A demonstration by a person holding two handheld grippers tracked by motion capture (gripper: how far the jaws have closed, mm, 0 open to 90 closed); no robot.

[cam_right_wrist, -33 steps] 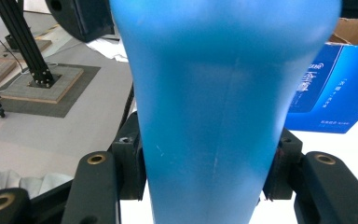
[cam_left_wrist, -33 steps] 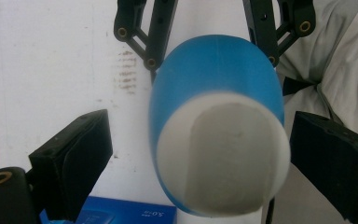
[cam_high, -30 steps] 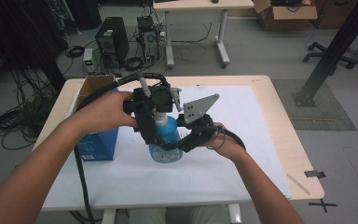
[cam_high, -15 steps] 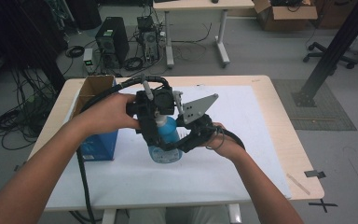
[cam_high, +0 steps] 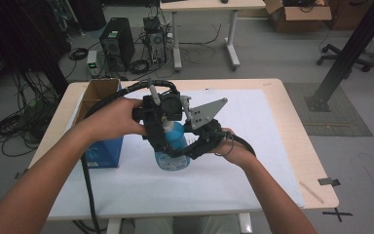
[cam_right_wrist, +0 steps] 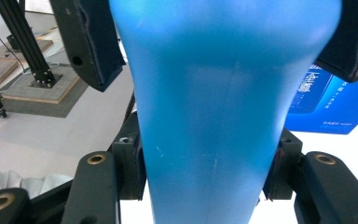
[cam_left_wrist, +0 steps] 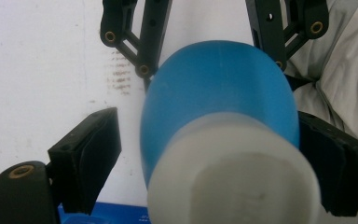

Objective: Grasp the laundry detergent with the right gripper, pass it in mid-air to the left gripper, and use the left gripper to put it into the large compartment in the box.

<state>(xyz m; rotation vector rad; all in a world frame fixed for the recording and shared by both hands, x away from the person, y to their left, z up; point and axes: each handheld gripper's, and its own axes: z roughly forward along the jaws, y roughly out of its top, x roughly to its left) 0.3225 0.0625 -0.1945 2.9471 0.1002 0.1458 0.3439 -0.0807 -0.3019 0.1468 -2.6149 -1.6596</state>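
A blue bottle (cam_high: 174, 146) with a white cap (cam_left_wrist: 233, 182) is held above the white sheet at the table's middle. My right gripper (cam_high: 195, 146) comes from the right and is shut on the bottle's body (cam_right_wrist: 205, 116), with its pads pressed on both sides. My left gripper (cam_high: 161, 126) reaches down over the bottle's top. Its jaws have just been closing with the cap between them. In the left gripper view, its left pad (cam_left_wrist: 91, 154) still stands apart from the cap.
A blue carton (cam_high: 102, 152) stands at the table's left, with an open cardboard box (cam_high: 97, 91) behind it. A white sheet (cam_high: 258, 161) covers most of the wooden table (cam_high: 297, 126). Computers and cables lie on the floor beyond the far edge.
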